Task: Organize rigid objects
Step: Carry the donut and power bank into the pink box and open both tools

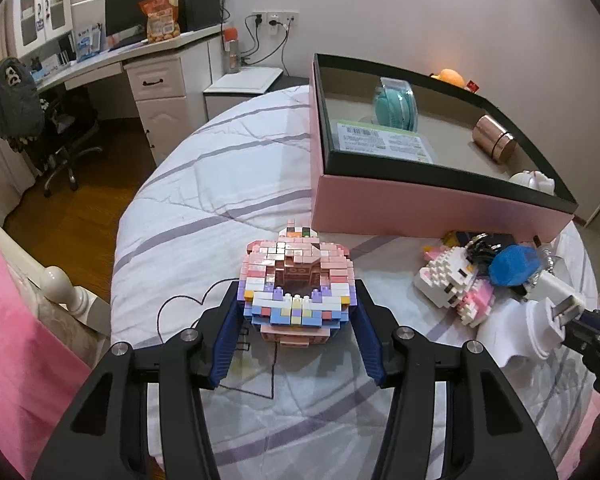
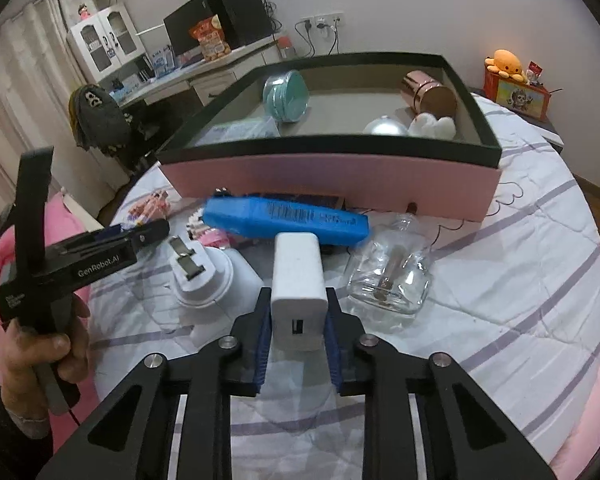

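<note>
In front of the pink box (image 2: 332, 182), a brick model (image 1: 298, 284) is being clamped by the left gripper (image 1: 296, 312), a white charger (image 2: 298, 280) by the right gripper (image 2: 298, 320); lifting into the box is probably being called for next.

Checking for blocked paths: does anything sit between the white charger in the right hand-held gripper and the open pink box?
Yes. The blue case lies across the bed between the white charger, clamped in the right hand-held gripper, and the pink box. Lifted over it, nothing visible blocks.
</note>
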The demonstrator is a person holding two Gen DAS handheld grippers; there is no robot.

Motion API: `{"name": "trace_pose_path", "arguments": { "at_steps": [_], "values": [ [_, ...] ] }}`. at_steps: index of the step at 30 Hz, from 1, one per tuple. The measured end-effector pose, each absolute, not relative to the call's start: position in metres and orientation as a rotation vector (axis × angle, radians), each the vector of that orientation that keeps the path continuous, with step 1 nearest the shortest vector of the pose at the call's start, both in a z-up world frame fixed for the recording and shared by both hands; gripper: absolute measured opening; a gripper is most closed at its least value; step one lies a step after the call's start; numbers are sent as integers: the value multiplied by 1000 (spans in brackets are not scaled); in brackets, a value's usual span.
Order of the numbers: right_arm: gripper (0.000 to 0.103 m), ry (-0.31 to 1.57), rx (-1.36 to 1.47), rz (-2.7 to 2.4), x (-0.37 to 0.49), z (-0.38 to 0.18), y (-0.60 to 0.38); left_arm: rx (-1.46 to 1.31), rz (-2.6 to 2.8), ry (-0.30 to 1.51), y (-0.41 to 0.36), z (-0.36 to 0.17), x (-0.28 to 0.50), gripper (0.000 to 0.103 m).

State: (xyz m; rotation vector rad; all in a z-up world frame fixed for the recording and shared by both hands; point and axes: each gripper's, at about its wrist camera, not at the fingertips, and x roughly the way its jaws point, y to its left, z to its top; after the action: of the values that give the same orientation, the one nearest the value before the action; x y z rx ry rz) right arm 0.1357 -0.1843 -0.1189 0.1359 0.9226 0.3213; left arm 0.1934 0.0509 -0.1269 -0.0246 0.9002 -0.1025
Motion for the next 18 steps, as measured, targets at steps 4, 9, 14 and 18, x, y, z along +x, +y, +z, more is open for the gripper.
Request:
{"name": "trace_pose_path", "arguments": {
  "at_steps": [4, 9, 14, 18],
  "values": [
    [23, 905, 152, 313, 132, -112, -189, -20, -106, 880, 48, -117, 189, 52],
    [23, 886, 151, 309, 130, -105, -191, -19, -109, 858, 48, -106, 185, 52],
    [23, 874, 155, 310, 128, -101, -191, -18, -112, 839, 47, -95, 179, 52],
    [23, 846, 158, 315, 126, -88, -191, -13, -118, 809, 45, -80, 175, 52]
  ]
}}
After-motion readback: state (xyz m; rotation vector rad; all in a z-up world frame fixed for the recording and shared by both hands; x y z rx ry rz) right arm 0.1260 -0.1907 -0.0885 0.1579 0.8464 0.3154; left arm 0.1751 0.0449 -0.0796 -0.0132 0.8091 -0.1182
